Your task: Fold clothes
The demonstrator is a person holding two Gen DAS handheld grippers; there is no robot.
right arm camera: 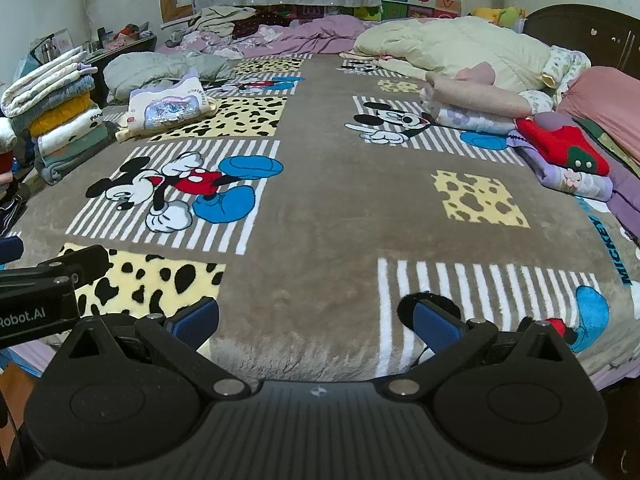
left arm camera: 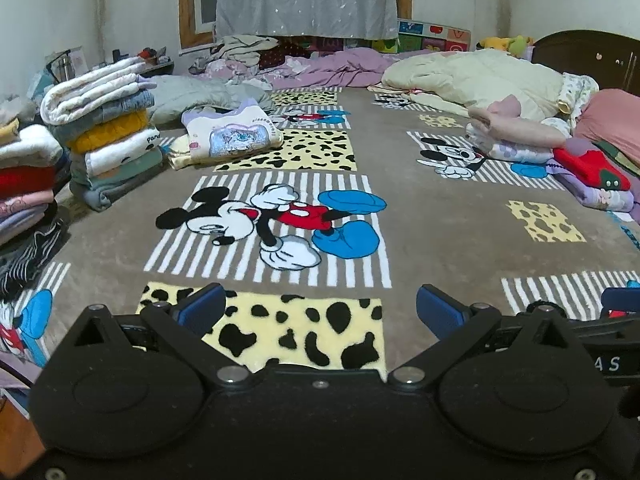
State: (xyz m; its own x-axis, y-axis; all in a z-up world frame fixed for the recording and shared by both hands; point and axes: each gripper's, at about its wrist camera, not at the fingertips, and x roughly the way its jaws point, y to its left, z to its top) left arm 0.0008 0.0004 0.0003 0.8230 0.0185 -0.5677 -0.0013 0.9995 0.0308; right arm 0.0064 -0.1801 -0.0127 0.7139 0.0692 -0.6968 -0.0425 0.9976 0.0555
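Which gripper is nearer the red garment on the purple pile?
Right. The right gripper hovers open over the blanket's middle, with the red garment ahead to its right. The left gripper, also open, sits further left, so the garment lies farther across.

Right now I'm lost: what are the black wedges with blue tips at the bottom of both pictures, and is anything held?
Those are two hand-held grippers, each with a camera looking out along its own fingers. One picture is from the left gripper, the other from the right gripper. Both stand open and hold nothing. The left gripper also shows at the left edge of the right view. Below them lies a cartoon-mouse blanket on a bed. Folded stacks sit at the left, a cream top lies beyond them, and a red garment rests on folded clothes at the right. The middle of the blanket is bare.
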